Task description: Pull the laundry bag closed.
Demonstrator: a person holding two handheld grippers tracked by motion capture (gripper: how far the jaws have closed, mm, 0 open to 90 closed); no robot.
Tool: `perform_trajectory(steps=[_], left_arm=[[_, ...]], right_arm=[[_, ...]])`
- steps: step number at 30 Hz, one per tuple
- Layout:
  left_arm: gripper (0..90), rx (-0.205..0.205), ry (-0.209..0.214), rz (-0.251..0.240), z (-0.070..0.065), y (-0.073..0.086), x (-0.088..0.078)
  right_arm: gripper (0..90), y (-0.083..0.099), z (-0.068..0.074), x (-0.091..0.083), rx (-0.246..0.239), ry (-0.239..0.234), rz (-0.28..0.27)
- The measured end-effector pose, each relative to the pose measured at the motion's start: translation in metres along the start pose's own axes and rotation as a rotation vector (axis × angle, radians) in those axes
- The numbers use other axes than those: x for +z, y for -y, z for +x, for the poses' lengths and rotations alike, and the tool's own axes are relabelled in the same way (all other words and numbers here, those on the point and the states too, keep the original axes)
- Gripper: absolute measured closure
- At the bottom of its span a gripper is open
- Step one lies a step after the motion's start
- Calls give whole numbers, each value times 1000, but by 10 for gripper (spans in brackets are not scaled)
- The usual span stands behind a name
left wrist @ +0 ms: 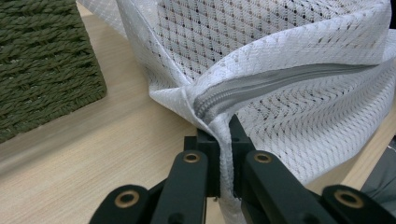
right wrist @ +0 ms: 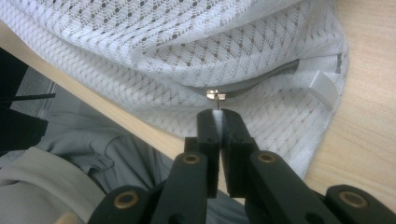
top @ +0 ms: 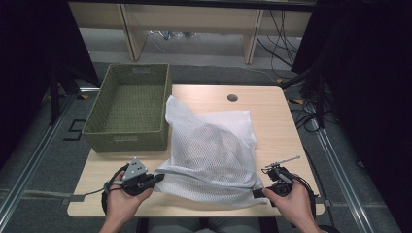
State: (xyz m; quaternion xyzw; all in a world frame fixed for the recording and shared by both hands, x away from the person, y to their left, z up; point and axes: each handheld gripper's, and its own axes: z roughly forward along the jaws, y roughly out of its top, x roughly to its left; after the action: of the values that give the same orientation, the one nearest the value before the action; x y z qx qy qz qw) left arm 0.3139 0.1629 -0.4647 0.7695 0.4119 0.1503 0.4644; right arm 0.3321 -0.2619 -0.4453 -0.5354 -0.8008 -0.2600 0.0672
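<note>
While one white mesh laundry bag (top: 209, 150) is lying mid-tabletop (top: 272, 121), two hand-held grippers are working its near edge: the left hand-held gripper (left wrist: 224, 140) is clamping the bag's corner by the zipper (left wrist: 280, 77), the right hand-held gripper (right wrist: 218, 116) is pinching the zipper pull (right wrist: 215, 94). Unzipping seems in hand; next, drawing the pull along. Beyond the bag's left side, one green woven basket (top: 128, 109) is standing.
</note>
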Motion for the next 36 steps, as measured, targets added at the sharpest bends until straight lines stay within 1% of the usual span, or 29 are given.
perform_trajectory(steps=[1, 2, 3, 4, 5, 6, 7, 8, 9, 10, 11, 13, 14, 15, 16, 17, 19, 20, 22, 25, 26, 28, 29, 30, 31, 32, 34, 35, 36], left_arm=[[886, -5, 2, -4, 0, 0, 1], [885, -3, -2, 0, 0, 0, 1], [885, 3, -7, 7, 1, 1, 0], [885, -6, -7, 0, 1, 1, 1], [885, 3, -3, 8, 2, 1, 1], [885, -6, -9, 2, 2, 2, 1], [885, 1, -9, 11, 3, 2, 1], [885, -6, -2, 6, 3, 2, 2], [885, 12, -3, 8, 5, 2, 2], [885, -14, -6, -2, 3, 3, 3], [885, -9, -10, 8, 4, 3, 2], [885, -8, -19, 8, 4, 3, 2], [885, 4, -20, 19, 6, 3, 2], [885, -14, -21, 11, 6, 3, 2], [885, 10, -27, 33, 8, 3, 1], [885, -4, -26, 22, 7, 4, 2], [885, -5, -27, 22, 7, 4, 2], [885, -18, -25, 14, 7, 4, 3], [885, -7, -27, 27, 9, 4, 2], [885, 0, -35, 31, 11, 5, 3], [885, -21, -30, 16, 10, 6, 4], [885, -11, -28, 16, 11, 6, 4], [885, -4, -31, 22, 12, 6, 4], [885, 9, -32, 42, 14, 6, 3], [885, -9, -39, 37, 13, 7, 4], [885, -23, -32, 25, 12, 7, 5], [885, -30, -32, 20, 12, 7, 6], [885, -20, -40, 35, 13, 7, 5], [885, -25, -38, 33, 14, 8, 5]], right_arm=[[882, 0, 0, 0, -1, 0, 2], [882, -1, -2, 1, -16, 0, -7], [882, 0, 0, 1, 6, 10, -2], [882, -1, -2, 1, 0, 6, -2], [882, -1, -2, 1, 0, 6, -2], [882, -1, -2, 2, -18, 9, -9], [882, -1, -1, 1, -11, 8, -6], [882, -1, -1, 1, -10, 11, -7], [882, -1, -1, 1, -10, 11, -7], [882, -1, -1, 1, -11, 14, -7], [882, -1, -1, 1, -5, 13, -5], [882, -1, -1, 0, -4, 16, -9], [882, -1, -1, 0, 5, 26, -3], [882, -1, -1, 0, 5, 26, -3], [882, -1, -3, 0, -8, 16, -6], [882, -1, -2, 0, -4, 16, -5], [882, -1, -2, 0, -9, 23, -10], [882, -2, -3, 0, -9, 18, -8], [882, -2, -3, 0, -4, 21, -4], [882, -2, -3, 1, -9, 18, -7], [882, -2, -3, 0, -2, 24, -10], [882, -2, -3, 0, -5, 24, -10], [882, -2, -4, 0, -17, 20, -18], [882, -2, -1, -1, 21, 19, -7], [882, -2, -3, -1, 2, 23, -10], [882, -2, -3, 0, -5, 23, -10], [882, -2, -3, 0, -6, 22, -9], [882, -2, -3, 0, -5, 22, -9], [882, -2, -3, 0, -5, 22, -8]])
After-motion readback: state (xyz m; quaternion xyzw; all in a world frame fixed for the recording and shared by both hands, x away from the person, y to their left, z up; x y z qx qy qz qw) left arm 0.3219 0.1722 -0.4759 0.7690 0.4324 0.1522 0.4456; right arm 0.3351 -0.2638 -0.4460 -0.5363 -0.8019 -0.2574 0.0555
